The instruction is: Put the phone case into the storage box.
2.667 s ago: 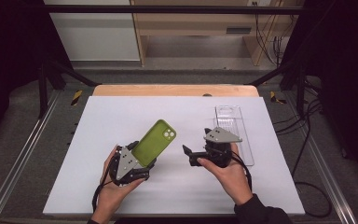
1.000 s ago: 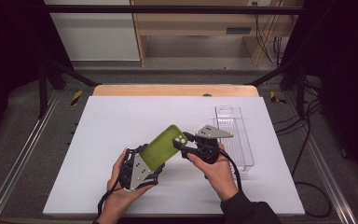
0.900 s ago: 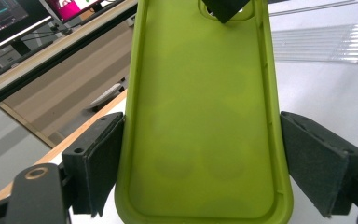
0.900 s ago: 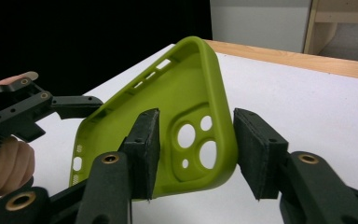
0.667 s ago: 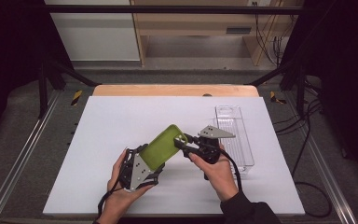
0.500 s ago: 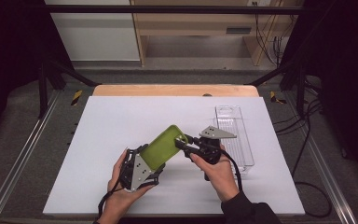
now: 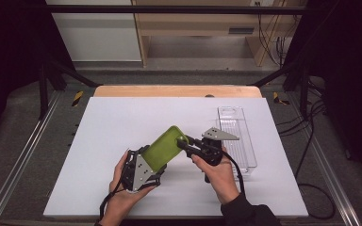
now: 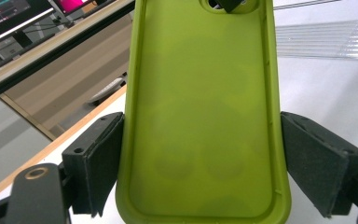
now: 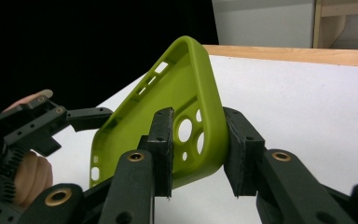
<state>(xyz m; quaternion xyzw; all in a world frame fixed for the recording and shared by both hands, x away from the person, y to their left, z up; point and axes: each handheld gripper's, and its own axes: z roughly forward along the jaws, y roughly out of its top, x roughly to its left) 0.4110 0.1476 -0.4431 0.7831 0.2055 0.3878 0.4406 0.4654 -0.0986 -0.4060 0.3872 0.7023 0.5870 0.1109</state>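
Note:
A green phone case [image 7: 165,149] hangs above the white table [image 7: 122,117], tilted up to the right. My left gripper [image 7: 152,162] is shut on its lower half. In the left gripper view, that gripper [image 8: 205,168] has one pad on each long side of the case [image 8: 200,107], whose hollow inside faces the camera. My right gripper [image 7: 184,143] comes in from the right and is shut on the case's top corner. In the right gripper view, the jaws of that gripper [image 9: 200,154] pinch the camera-hole corner of the case [image 9: 191,84].
A clear plastic tray [image 7: 238,136] lies lengthwise at the table's right side, just behind the right hand, and also appears as a ribbed strip [image 8: 326,39]. A wooden edge [image 7: 179,91] runs along the table's far side, and metal rails flank the table.
Since 2.7 s ago the case has tipped towards the right and my right gripper has moved in and taken hold of its top end. Over the last second almost nothing has moved.

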